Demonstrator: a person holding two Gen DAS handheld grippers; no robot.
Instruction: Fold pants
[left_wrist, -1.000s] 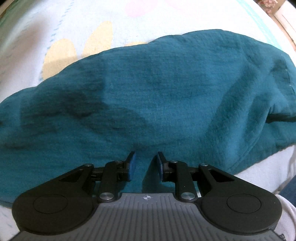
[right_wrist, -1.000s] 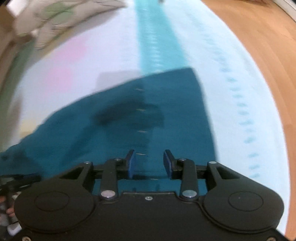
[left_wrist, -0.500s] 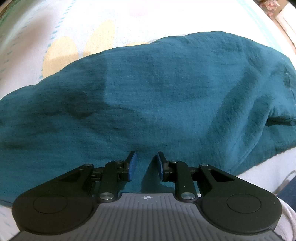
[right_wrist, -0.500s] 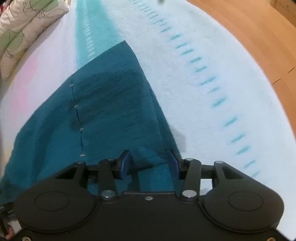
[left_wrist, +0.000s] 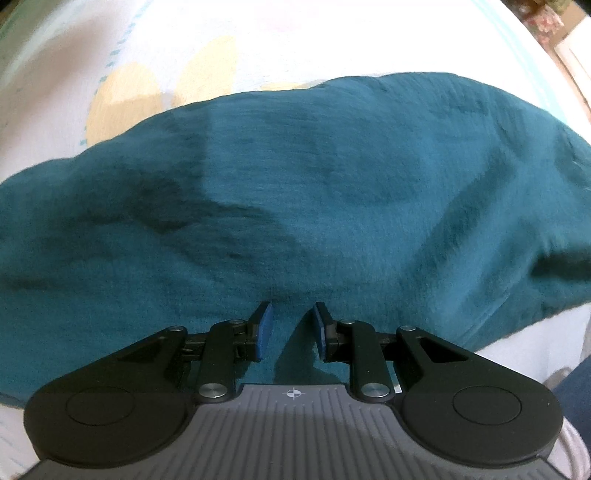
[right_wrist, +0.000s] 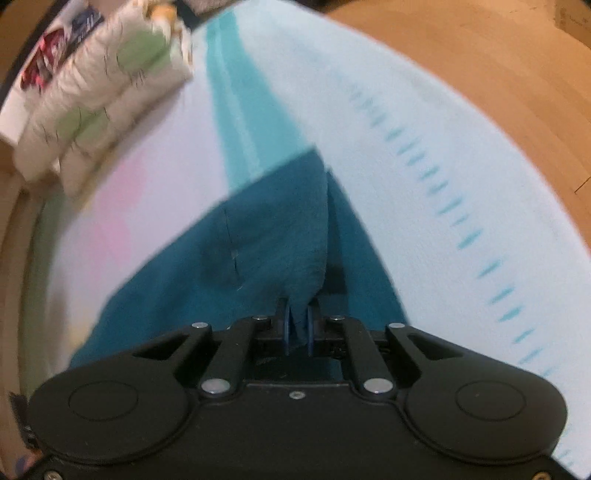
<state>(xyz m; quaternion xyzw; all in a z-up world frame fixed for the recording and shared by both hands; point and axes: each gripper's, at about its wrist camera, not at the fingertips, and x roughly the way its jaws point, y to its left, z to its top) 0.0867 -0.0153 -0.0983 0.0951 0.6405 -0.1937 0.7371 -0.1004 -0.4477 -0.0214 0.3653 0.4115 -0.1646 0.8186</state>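
the right gripper (right_wrist: 298, 325) is closing on the near corner of the pants (right_wrist: 266, 236) — a pinch of teal cloth sits between its blue pads (right_wrist: 286, 326) and rises off the bed in a taut ridge that runs away toward the far hem. the left gripper (left_wrist: 291, 326) points almost straight down over the broad part of the pants (left_wrist: 295, 192); its jaws stand narrow, with a small gap between the pads (left_wrist: 263, 326), and cloth lies in and under that gap, though i cannot tell whether the pads press on it.

the pants lie spread on a pale sheet (right_wrist: 424, 155) with a teal stripe (right_wrist: 243, 110) and a row of dashes; a printed pillow (right_wrist: 99, 85) sits at the far left, wood floor (right_wrist: 498, 74) beyond on the right.

the step in hand looks like the grab for a fold: one end is caught, nothing is turned over yet. next the right hand would need to lift that corner clear and carry it over toward the other end, while the left holds or lifts its side evenly — a loose pinch could let the cloth slip out.
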